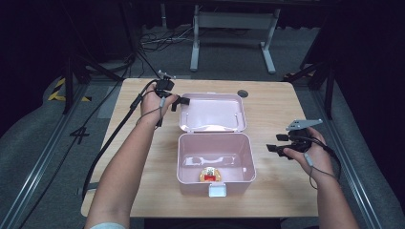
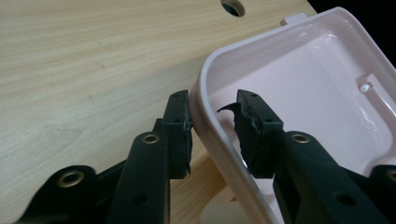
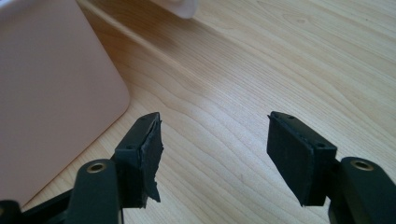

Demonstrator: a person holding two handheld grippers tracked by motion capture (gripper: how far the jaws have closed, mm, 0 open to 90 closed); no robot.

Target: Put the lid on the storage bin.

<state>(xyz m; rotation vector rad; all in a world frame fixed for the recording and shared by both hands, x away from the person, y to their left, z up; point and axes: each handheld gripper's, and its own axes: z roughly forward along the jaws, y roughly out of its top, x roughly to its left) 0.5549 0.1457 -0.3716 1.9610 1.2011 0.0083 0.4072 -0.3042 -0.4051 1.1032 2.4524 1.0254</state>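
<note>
High view: a pale pink box [image 1: 215, 162] sits mid-table [image 1: 272, 102], open, its lid [image 1: 212, 113] laid back flat behind it, long axis running left to right. A small red-and-yellow object [image 1: 208, 175] lies inside near the front wall. The left gripper [image 1: 176, 101] meets the lid's left edge; the right gripper [image 1: 276, 143] hovers beside the box, apart from it.

Left gripper view: jaws straddle the lid's rounded rim [image 2: 205, 126], one outside touching it, one inside with a small gap.

Right gripper view: jaws spread wide over bare wood, the box wall [image 3: 51, 93] at left.
</note>
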